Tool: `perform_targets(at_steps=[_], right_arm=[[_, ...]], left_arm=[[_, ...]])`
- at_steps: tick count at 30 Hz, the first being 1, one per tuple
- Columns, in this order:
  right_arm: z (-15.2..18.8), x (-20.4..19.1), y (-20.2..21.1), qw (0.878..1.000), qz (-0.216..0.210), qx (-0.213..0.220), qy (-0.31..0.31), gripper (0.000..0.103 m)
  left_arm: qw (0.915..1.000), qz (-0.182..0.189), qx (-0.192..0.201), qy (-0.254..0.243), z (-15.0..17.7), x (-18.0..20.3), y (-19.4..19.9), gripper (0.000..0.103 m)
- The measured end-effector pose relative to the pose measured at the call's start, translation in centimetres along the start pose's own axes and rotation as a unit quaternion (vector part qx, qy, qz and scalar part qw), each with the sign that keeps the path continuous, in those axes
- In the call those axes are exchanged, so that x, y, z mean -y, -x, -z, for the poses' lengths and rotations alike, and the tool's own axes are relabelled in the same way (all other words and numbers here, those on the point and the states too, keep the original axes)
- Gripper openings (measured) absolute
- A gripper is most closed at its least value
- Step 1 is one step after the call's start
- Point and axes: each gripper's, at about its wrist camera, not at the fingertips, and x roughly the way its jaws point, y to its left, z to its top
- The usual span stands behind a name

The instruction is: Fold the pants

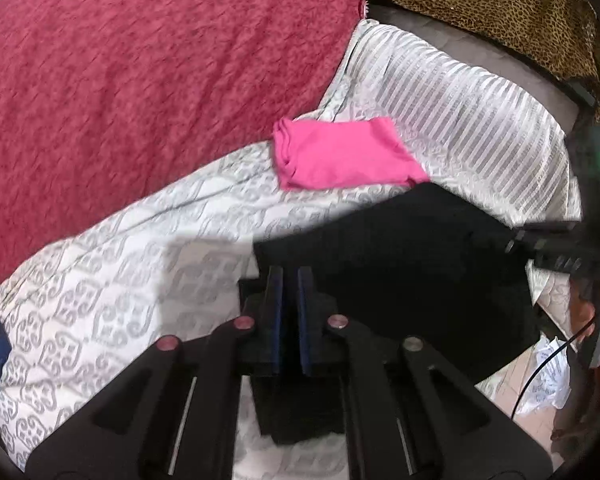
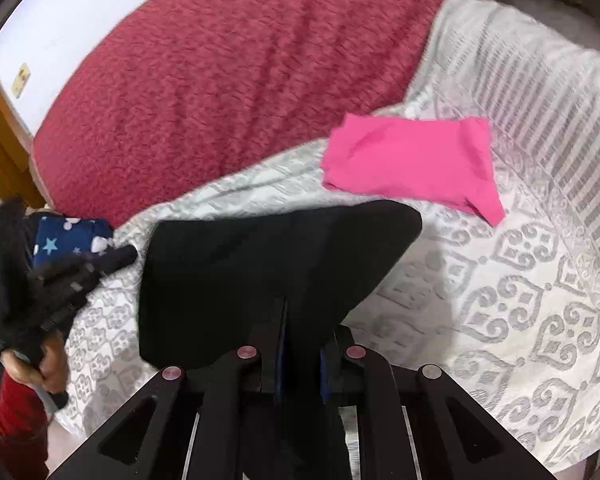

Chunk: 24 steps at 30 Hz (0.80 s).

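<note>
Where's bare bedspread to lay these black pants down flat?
Bare patterned bedspread lies right of the black pants, below the pink garment. Another patch is left of them, under the red blanket. Crowded near the pink garment.

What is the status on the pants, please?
Both grippers, left and right, shut on black pants, lifted off bed. Pink cloth lies beyond, clear of them.

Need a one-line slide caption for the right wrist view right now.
Right gripper clamps the black pants on the patterned bedspread, pink folded garment beyond.
</note>
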Motion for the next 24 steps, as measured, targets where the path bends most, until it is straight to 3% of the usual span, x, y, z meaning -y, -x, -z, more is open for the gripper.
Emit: perform_targets(at_steps=[2, 3, 4, 6, 9, 12, 14, 16, 21, 24], right_arm=[[0.5, 1.8, -1.7, 0.999, 0.015, -0.027, -0.011, 0.011], [0.8, 2.8, -2.2, 0.999, 0.019, -0.038, -0.021, 0.011], [1.4, 4.3, -3.1, 0.998, 0.015, -0.053, -0.042, 0.012], [2.3, 6.1, -4.0, 0.995, 0.001, -0.072, -0.072, 0.013], [3.4, 8.5, -5.1, 0.989, -0.029, -0.098, -0.107, 0.023], [3.6, 9.3, -5.2, 0.987, -0.043, -0.097, -0.117, 0.043], [3.6, 9.5, -5.5, 0.987, -0.053, -0.1, -0.115, 0.059], [3.8, 9.3, -6.7, 0.984, -0.069, -0.114, -0.119, 0.064], [3.4, 8.2, -7.9, 0.986, -0.078, -0.096, -0.112, 0.071], [2.7, 7.4, -8.6, 0.987, -0.064, -0.102, -0.108, 0.071]], left_arm=[[0.9997, -0.01, -0.01, 0.021, -0.6, -0.6, -1.4, 0.01], [0.9987, -0.005, -0.025, 0.045, -0.4, -1.6, -2.6, 0.021], [0.9974, 0.002, -0.039, 0.06, 0.0, -2.3, -3.5, 0.042], [0.9935, 0.001, -0.072, 0.088, 1.4, -3.9, -5.8, 0.061], [0.9858, -0.003, -0.131, 0.105, 4.5, -5.4, -9.2, 0.061], [0.9706, 0.056, -0.179, 0.151, 7.2, -6.7, -11.9, 0.065], [0.9649, 0.088, -0.173, 0.177, 8.1, -7.2, -12.1, 0.077], [0.961, 0.113, -0.161, 0.195, 8.5, -7.7, -12.4, 0.08], [0.965, 0.119, -0.161, 0.169, 7.7, -6.5, -12.7, 0.081], [0.9609, 0.143, -0.16, 0.175, 7.3, -6.2, -12.9, 0.08]])
